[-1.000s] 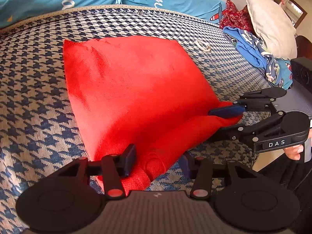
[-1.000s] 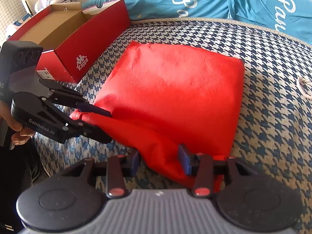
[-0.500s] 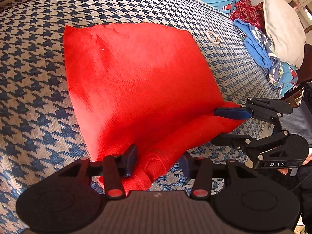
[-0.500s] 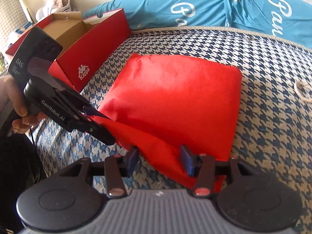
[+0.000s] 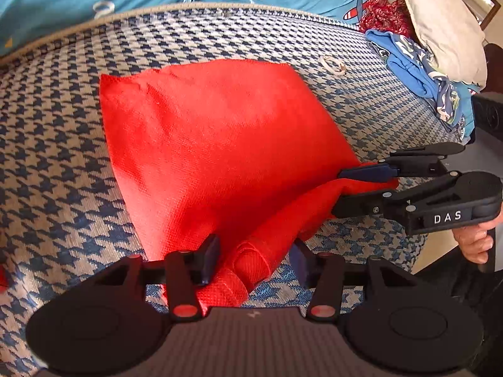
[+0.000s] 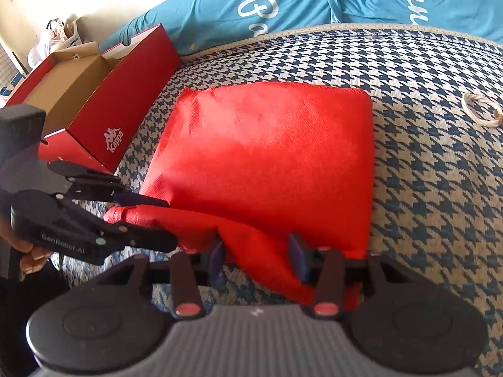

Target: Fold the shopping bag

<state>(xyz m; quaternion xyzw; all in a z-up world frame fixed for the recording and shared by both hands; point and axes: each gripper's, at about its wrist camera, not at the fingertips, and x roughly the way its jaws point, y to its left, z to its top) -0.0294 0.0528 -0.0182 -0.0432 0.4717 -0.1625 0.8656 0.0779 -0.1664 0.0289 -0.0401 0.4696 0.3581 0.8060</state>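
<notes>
- Lying flat across the middle of the houndstooth bed cover (image 5: 63, 163), the red shopping bag (image 5: 220, 144) spread from about 10 o'clock to 3 o'clock in the left wrist view, its near edge gathered and lifted off the cover toward both grippers.
- At 9 o'clock in the right wrist view, an open red shoe box (image 6: 103, 106) sat just beside the bag's left edge, on the cover.
- At 6 o'clock in the left wrist view, the left gripper (image 5: 253, 259) had its jaws spread apart, with a bunched corner of the bag and a stitched strip of it lying between them; the left pad seemed to touch the fabric while the right pad stood clear of it, so the jaws were not clamped.
- From the right wrist view the same left gripper (image 6: 154, 220) appeared at 8 o'clock, one finger above and one below the bag's rolled corner, a hand (image 6: 28, 254) holding its grip.
- At 6 o'clock in the right wrist view, the right gripper (image 6: 254, 256) was likewise parted, with a fold of red fabric draped through the gap and neither pad pressed against it.
- At 3 o'clock in the left wrist view, the right gripper (image 5: 345, 191) showed a finger over and a finger under the bag's right corner.
- At 1 o'clock, a small white cord loop (image 5: 333, 64) lay on the cover, apart from the bag.
- Farther right, at 2 o'clock, crumpled blue clothes (image 5: 421, 72) and a pale pillow (image 5: 446, 22) were heaped at the bed's edge.
</notes>
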